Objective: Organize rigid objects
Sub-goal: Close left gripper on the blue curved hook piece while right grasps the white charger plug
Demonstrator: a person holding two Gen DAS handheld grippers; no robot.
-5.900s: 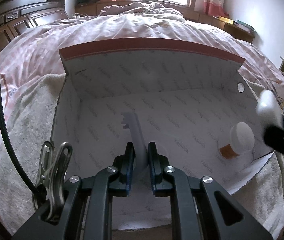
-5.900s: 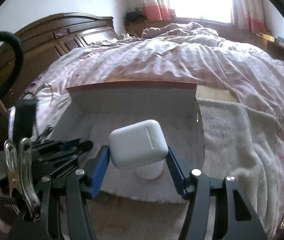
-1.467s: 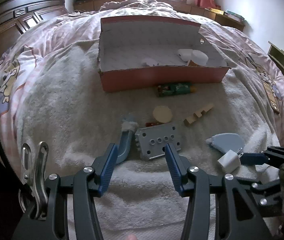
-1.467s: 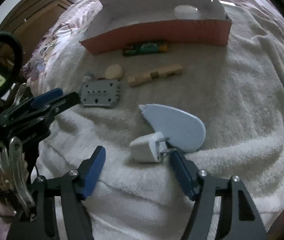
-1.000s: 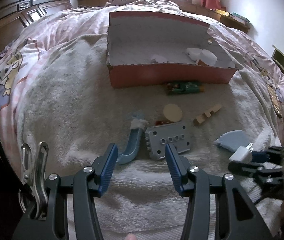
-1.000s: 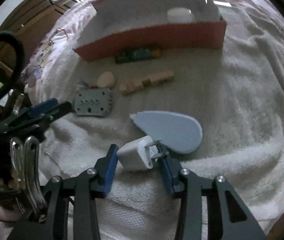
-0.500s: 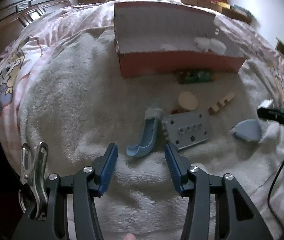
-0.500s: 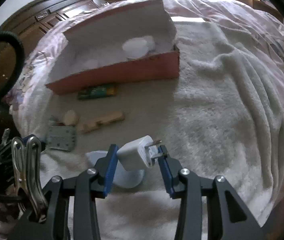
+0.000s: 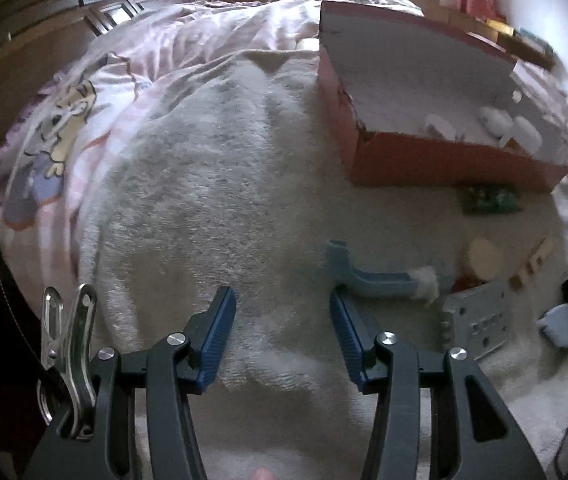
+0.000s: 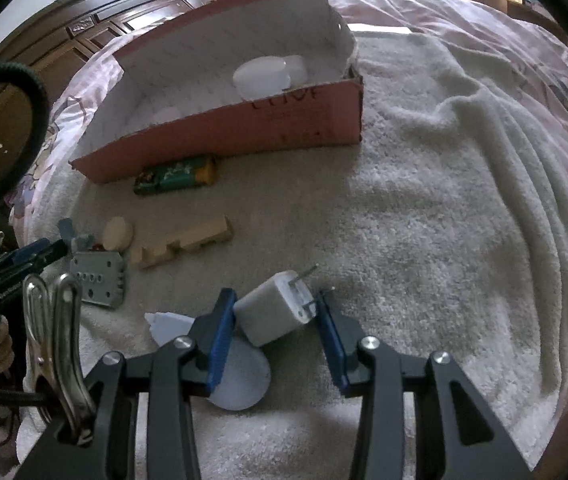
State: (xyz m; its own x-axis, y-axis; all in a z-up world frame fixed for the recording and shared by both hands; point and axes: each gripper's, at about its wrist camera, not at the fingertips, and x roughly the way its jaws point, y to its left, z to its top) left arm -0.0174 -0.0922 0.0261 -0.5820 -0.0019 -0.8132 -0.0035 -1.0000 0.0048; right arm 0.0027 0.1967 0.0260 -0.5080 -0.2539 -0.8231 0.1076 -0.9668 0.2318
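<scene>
My right gripper [image 10: 275,295] is shut on a white charger plug [image 10: 269,314], held above the towel with its metal prongs against the right finger. Beneath it lies a pale blue teardrop piece [image 10: 239,376]. My left gripper [image 9: 280,295] is open over bare towel, with nothing between its fingers. A blue curved piece [image 9: 372,278] lies just right of its right finger. Further right are a grey holed plate [image 9: 476,326], a beige disc [image 9: 484,258], a notched wooden block [image 10: 183,240] and a green pack [image 10: 175,174]. The red box [image 10: 243,128] holds white items [image 10: 261,76].
Everything rests on a cream towel [image 10: 424,220] spread over a pink quilt [image 9: 83,128]. A dark wooden headboard [image 9: 43,20] stands at the far left. The towel's right half in the right wrist view is bare and wrinkled.
My right gripper closed on the plug, lifted it off the towel and carried it toward the box. My left gripper swung left, so the blue curved piece now lies right of its fingers.
</scene>
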